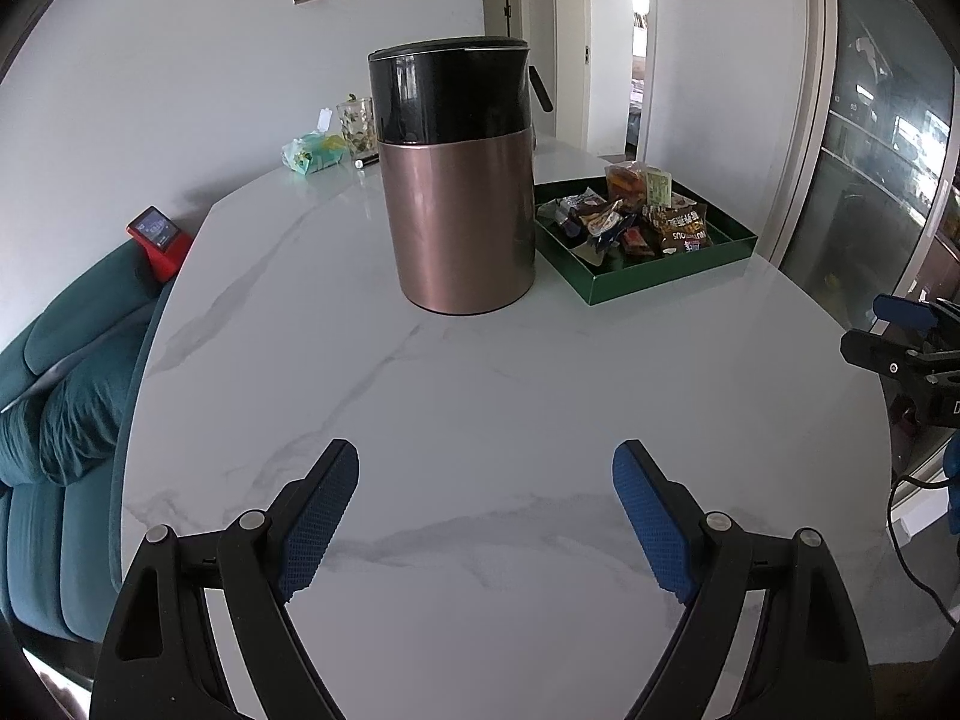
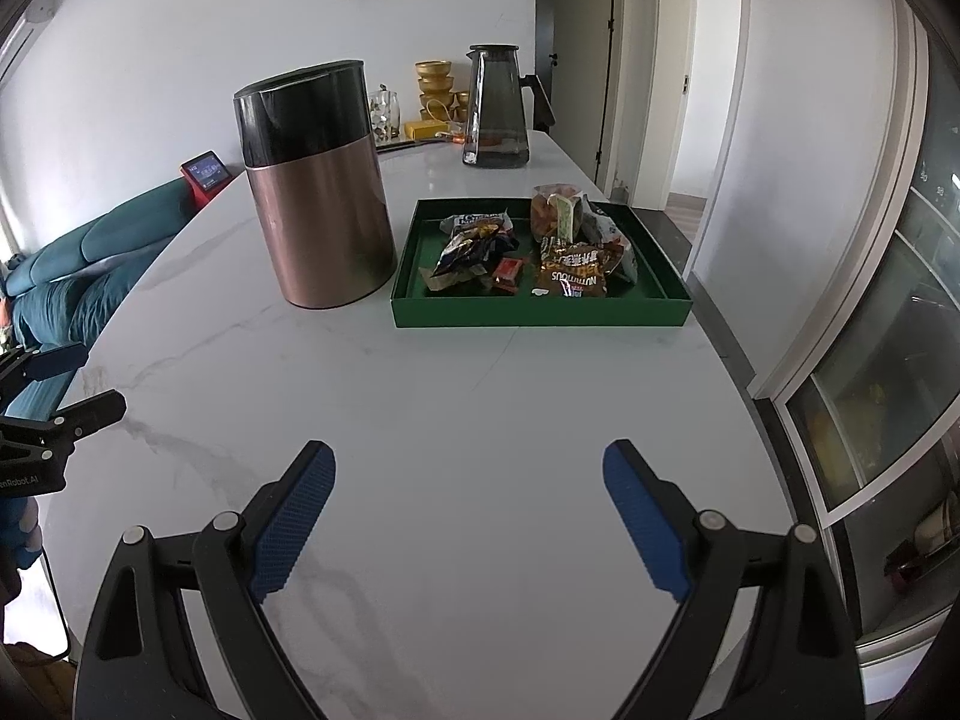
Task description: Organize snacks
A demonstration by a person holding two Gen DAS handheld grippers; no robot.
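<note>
Both grippers hover over bare marble table (image 1: 480,396), holding nothing. Left gripper (image 1: 486,516): jaws spread wide. Right gripper (image 2: 468,516): same, wide apart. Snack packets (image 2: 540,252) lie piled in green tray (image 2: 540,312), just beside copper canister (image 2: 318,186), well ahead of both.

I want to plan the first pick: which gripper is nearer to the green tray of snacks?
Right. The right gripper faces the green tray almost straight ahead; the left gripper sits further left, with the tray off to its right.
</note>
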